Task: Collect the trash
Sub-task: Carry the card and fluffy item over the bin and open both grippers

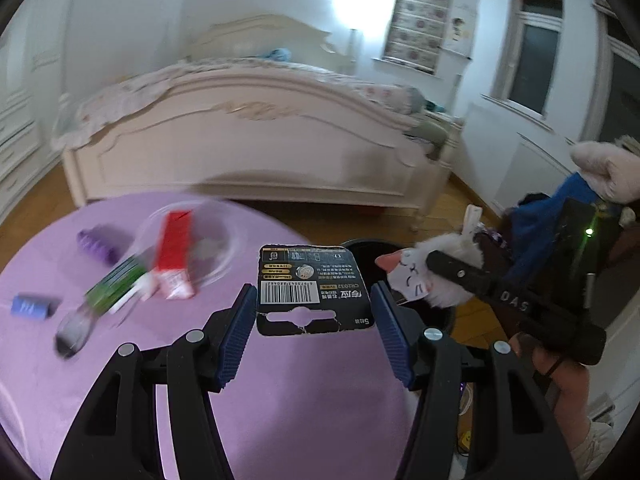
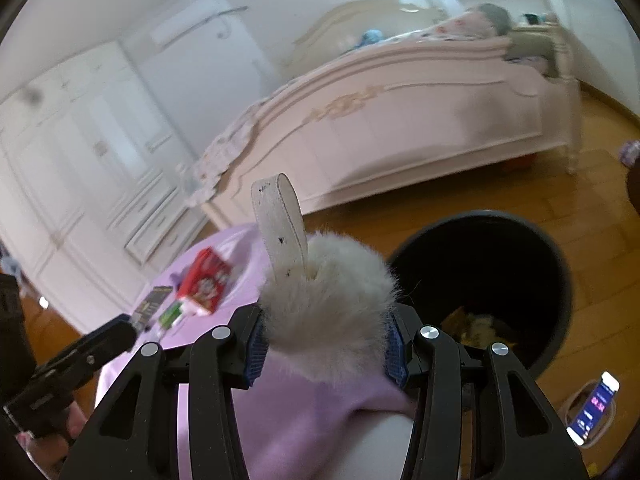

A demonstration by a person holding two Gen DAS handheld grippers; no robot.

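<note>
My left gripper [image 1: 314, 316] is shut on a black battery blister card [image 1: 310, 288] with a barcode, held above the purple table [image 1: 304, 392] near its right edge. My right gripper [image 2: 326, 340] is shut on a white furry cat toy [image 2: 332, 312] with a grey strap loop; the toy also shows in the left wrist view [image 1: 424, 276]. A black trash bin [image 2: 496, 280] with some trash inside stands on the floor just right of the toy. Its rim shows behind the card in the left wrist view [image 1: 368, 245].
On the table lie a red carton [image 1: 174, 252] on a clear lid, a green-labelled bottle [image 1: 108, 296], a purple roller [image 1: 98, 244] and a blue roller [image 1: 30, 307]. A bed [image 1: 248, 140] stands behind. A lit phone [image 2: 594, 408] lies on the wooden floor.
</note>
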